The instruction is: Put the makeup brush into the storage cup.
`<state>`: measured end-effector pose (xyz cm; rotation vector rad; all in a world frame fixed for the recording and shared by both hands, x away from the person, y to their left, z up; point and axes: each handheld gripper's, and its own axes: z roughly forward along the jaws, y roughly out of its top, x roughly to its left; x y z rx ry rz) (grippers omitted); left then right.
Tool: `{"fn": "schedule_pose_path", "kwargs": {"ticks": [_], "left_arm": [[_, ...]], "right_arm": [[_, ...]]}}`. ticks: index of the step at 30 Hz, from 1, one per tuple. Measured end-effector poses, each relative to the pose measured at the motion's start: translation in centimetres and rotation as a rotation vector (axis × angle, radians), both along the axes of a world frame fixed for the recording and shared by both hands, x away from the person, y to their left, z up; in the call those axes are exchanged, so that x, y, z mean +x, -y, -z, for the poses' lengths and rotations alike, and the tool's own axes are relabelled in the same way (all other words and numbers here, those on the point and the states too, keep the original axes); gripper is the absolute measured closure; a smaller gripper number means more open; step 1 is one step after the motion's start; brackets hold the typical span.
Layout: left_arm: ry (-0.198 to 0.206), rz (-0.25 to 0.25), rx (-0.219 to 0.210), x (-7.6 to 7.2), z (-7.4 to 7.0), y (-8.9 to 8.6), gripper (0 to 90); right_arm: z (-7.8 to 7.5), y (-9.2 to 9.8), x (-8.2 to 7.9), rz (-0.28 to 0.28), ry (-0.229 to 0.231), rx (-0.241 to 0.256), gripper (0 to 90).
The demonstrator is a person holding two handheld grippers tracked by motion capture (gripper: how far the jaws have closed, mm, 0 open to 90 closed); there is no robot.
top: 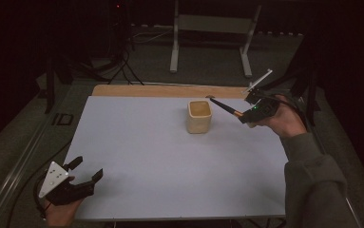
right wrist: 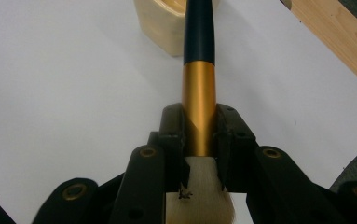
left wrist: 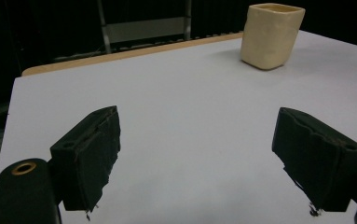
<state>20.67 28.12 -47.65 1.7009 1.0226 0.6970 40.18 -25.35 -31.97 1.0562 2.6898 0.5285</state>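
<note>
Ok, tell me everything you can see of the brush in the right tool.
The brush has a black handle, a shiny gold metal-looking ferrule and pale, soft bristles. The right tool is shut on the ferrule, its jaws pressing it from both sides; the bristles poke back behind the jaws. In the high view the brush is held off the table, slanting, handle end pointing toward the cup and near its rim. Whether the handle touches the cup cannot be told.

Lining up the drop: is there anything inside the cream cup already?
From the high view, the cream cup shows a tan inner wall and no contents, but its bottom is hidden by the rim. The brush, clamped in the right gripper, points handle-first toward it, not yet inside.
</note>
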Motion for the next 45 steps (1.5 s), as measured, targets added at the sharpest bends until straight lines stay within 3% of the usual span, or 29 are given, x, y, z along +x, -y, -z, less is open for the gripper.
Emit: {"fn": "schedule_pose_path", "kwargs": {"ticks": [29, 45], "left_arm": [[0.000, -0.001, 0.001, 0.0, 0.0, -0.1, 15.8], [0.000, -0.001, 0.001, 0.0, 0.0, -0.1, 15.8]], "right_arm": [[-0.5, -1.4, 1.4, -0.025, -0.030, -0.077, 73.9], [0.2, -2.4, 2.1, -0.039, -0.048, -0.085, 73.9]]}}
